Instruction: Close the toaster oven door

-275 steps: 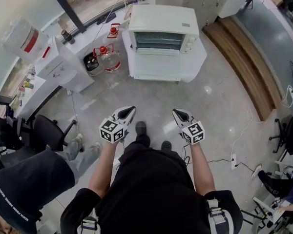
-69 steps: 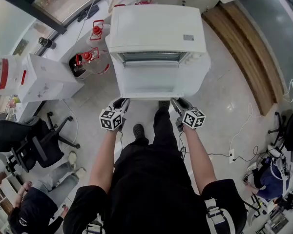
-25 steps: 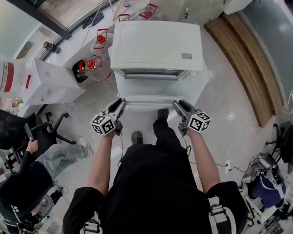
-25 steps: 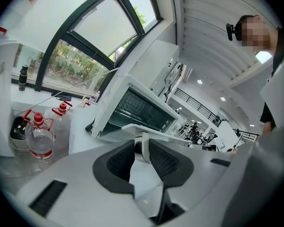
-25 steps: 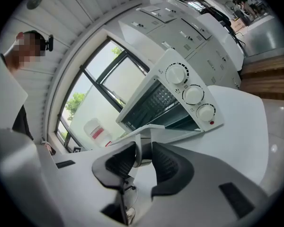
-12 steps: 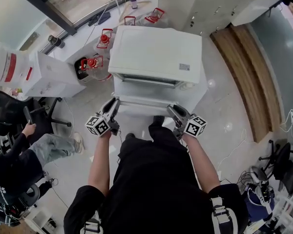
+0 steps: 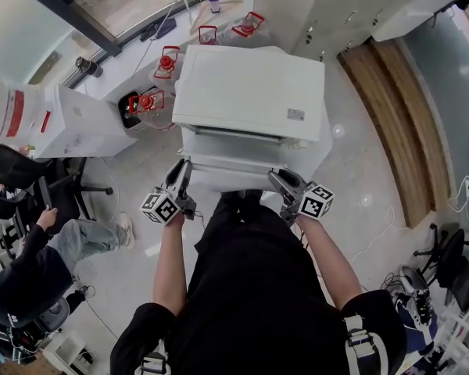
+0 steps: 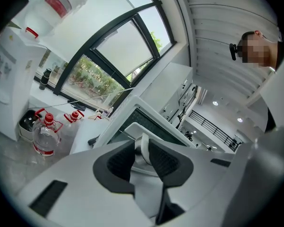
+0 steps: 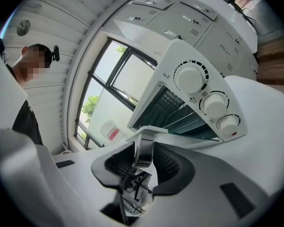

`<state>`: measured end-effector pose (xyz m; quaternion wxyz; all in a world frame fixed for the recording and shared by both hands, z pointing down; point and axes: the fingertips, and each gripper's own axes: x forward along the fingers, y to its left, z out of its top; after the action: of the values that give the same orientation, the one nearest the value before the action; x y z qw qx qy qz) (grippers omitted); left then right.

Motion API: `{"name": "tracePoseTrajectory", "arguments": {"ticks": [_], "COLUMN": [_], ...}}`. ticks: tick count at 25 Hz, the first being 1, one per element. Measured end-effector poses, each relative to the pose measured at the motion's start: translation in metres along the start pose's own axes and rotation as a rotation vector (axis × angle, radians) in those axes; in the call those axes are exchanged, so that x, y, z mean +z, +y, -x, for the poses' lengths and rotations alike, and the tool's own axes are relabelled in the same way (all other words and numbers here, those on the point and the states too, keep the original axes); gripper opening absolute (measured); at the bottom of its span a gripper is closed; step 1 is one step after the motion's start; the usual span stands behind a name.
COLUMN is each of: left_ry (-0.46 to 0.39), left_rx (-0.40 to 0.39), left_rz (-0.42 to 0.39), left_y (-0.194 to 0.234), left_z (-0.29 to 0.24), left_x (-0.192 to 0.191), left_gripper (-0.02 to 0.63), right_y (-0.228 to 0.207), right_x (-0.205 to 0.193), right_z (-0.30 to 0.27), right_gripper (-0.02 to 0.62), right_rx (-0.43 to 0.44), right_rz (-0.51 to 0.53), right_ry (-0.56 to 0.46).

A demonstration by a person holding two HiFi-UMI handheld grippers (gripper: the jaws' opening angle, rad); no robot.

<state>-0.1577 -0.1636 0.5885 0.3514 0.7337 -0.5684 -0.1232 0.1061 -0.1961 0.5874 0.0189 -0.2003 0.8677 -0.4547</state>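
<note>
- Toaster oven door (image 7: 233, 164) — part-way up, neither flat nor shut, on the white toaster oven (image 7: 250, 92), which sits on a white table (image 7: 319, 156) straight ahead of the person.
- Left tool (image 7: 180, 175) is clamped on the left end of the door handle (image 8: 141, 148). Right tool (image 7: 281, 183) is clamped on the right end, with the bar between its pads.
- To do this step well, I'd judge:
  - lift both ends at the same rate so the door doesn't twist;
  - follow the arc round the bottom hinge rather than shoving straight in;
  - hold the grip until the top edge meets the frame — only then let go.
- Writing:
  - The three dials (image 9: 213, 103) on the oven's right side carry tiny marks, too small to read.
  - A small grey label (image 7: 296, 114) on the oven's top is unreadable too.
  - The big water bottle (image 7: 8, 104) at the left has a red label, with no legible text.
</note>
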Motion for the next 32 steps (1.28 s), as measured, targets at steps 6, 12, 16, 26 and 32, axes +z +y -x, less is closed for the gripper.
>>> {"name": "tracePoseTrajectory", "arguments": {"ticks": [6, 12, 16, 26, 32], "left_ry": [0.043, 0.048, 0.065, 0.092, 0.094], "left_rx": [-0.071, -0.112, -0.169, -0.255, -0.294], "left_rz": [-0.007, -0.008, 0.006, 0.007, -0.001], "left_y": [0.000, -0.004, -0.005, -0.002, -0.004], "left_z": [-0.011, -0.024, -0.030, -0.040, -0.049], "left_x": [0.015, 0.023, 0.028, 0.046, 0.054], "left_gripper": [0.110, 0.114, 0.118, 0.127, 0.130], "right_y": [-0.001, -0.005, -0.005, -0.006, -0.006], "right_x": [0.016, 0.031, 0.039, 0.057, 0.069], "right_z": [-0.007, -0.009, -0.009, -0.022, -0.023], "right_gripper": [0.140, 0.149, 0.148, 0.153, 0.158], "right_rx": [-0.023, -0.048, -0.058, -0.082, -0.097], "right_rz": [-0.012, 0.008, -0.029, -0.055, -0.069], "right_ry": [-0.080, -0.109, -0.149, -0.227, -0.291]}}
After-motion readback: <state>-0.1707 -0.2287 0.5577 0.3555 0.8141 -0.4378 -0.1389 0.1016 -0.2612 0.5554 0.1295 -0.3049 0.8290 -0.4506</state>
